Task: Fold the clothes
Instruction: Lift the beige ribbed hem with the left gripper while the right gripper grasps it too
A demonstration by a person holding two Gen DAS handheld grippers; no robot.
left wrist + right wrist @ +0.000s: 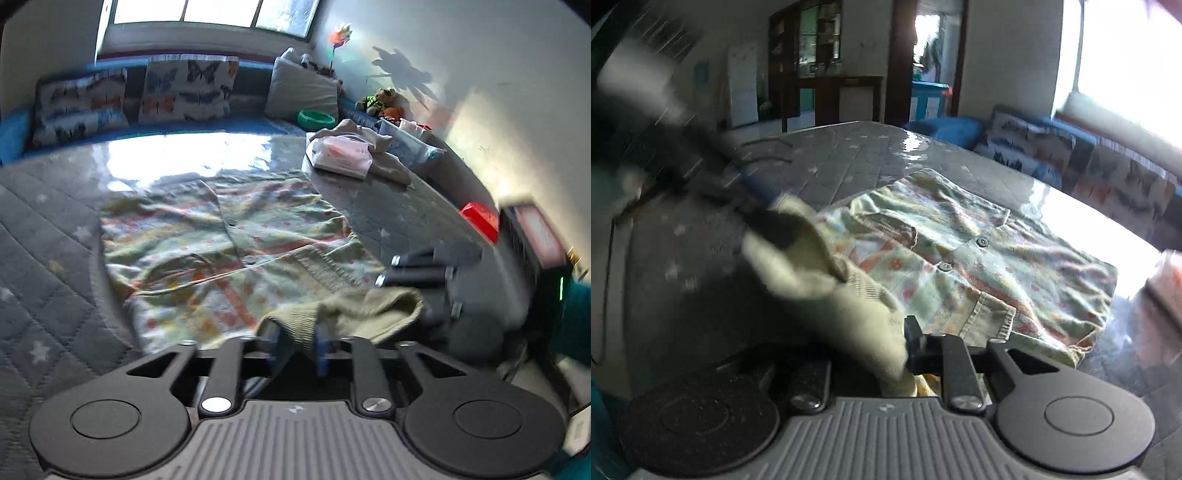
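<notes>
Left tool [299,347]: jaws clenched on the olive ribbed edge of the shirt [229,251], fabric bunched between the blue pads. Shirt lies mostly flat on the grey quilted surface [55,258], front up, button placket running roughly 11-to-5 o'clock in the left wrist view; long axis follows the placket, and the gripped end is lifted off the surface at 6 o'clock. Left view only: butterfly cushions [188,88] along the far bench at 12, a white wipes pack [341,155] on a beige cloth at 1 o'clock, a red object [480,219] at the surface edge at 3, and the right tool's fingers [417,269] just beside the lifted fabric. Right tool [905,354]: grasping the same lifted olive portion, cloth pinched at its jaws, blurred. Right view only: the shirt's [979,266] two olive pocket flaps, its far hem square to the surface edge at 3 o'clock, the left tool [764,210] blurred at 10 holding the fabric, and a doorway and cabinets beyond. Bare quilt lies at 9 o'clock of the shirt in the left view and at 11-to-12 in the right.
</notes>
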